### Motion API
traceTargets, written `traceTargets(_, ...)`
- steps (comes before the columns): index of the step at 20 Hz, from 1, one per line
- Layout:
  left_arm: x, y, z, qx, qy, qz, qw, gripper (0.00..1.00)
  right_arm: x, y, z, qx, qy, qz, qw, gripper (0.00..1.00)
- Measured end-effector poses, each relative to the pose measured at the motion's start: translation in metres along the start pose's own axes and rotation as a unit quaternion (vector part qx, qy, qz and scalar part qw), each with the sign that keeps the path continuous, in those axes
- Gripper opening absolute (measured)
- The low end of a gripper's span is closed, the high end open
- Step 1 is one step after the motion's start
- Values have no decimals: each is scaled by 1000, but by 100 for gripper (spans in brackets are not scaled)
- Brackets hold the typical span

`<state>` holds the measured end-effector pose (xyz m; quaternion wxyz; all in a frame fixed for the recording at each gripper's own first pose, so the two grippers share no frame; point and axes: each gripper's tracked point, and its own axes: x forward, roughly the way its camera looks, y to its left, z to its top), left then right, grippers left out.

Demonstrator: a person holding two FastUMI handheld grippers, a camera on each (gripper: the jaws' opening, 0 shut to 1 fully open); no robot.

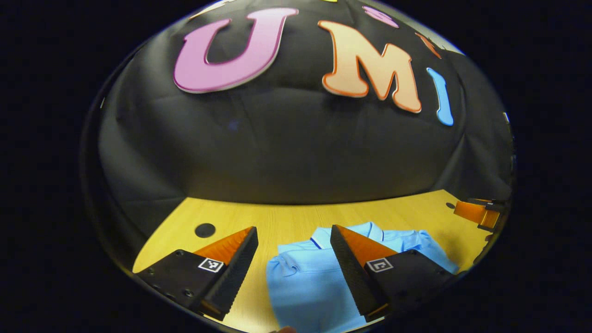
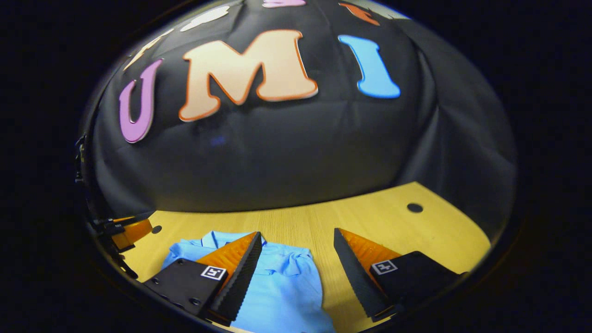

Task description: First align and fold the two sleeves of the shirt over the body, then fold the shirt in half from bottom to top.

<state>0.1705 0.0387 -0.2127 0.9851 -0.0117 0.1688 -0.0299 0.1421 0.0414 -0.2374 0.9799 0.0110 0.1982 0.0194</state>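
A light blue polo shirt lies flat on the wooden table, collar toward the booth wall. In the left gripper view my left gripper hovers open over the shirt's left shoulder, where the sleeve lies bunched against the body. In the right gripper view the shirt sits low and left, its other sleeve rumpled at the edge. My right gripper is open above that side, with nothing between its fingers. Each gripper also appears far off in the other's view: the right gripper and the left gripper.
The table ends at the black cloth wall behind it. Small round holes mark the tabletop, a hole at the left and a hole at the right. Bare wood lies on both sides of the shirt.
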Motion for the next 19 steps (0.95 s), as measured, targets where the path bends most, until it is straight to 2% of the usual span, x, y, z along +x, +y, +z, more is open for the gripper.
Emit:
traceTargets(1,-21,2,13,-1,-18,6,1000,95,-24,0,17,-16,-23,2,1000,93)
traceTargets(2,-43,3,25,-1,-32,9,999,95,-45,0,32,-28,-44,3,999,98)
traceTargets(4,-82,5,51,5,-68,17,998,95,-87,4,59,-36,-86,11,996,98)
traceTargets(6,-122,4,76,23,-102,25,994,95,-124,10,78,-31,-119,26,992,97)
traceTargets(10,-190,3,107,26,-150,30,988,94,-185,11,97,-37,-154,35,987,97)
traceTargets(14,-227,6,108,30,-149,38,988,94,-209,14,102,-26,-155,45,986,97)
traceTargets(19,-243,9,95,21,-138,37,989,94,-229,23,90,-32,-146,57,987,97)
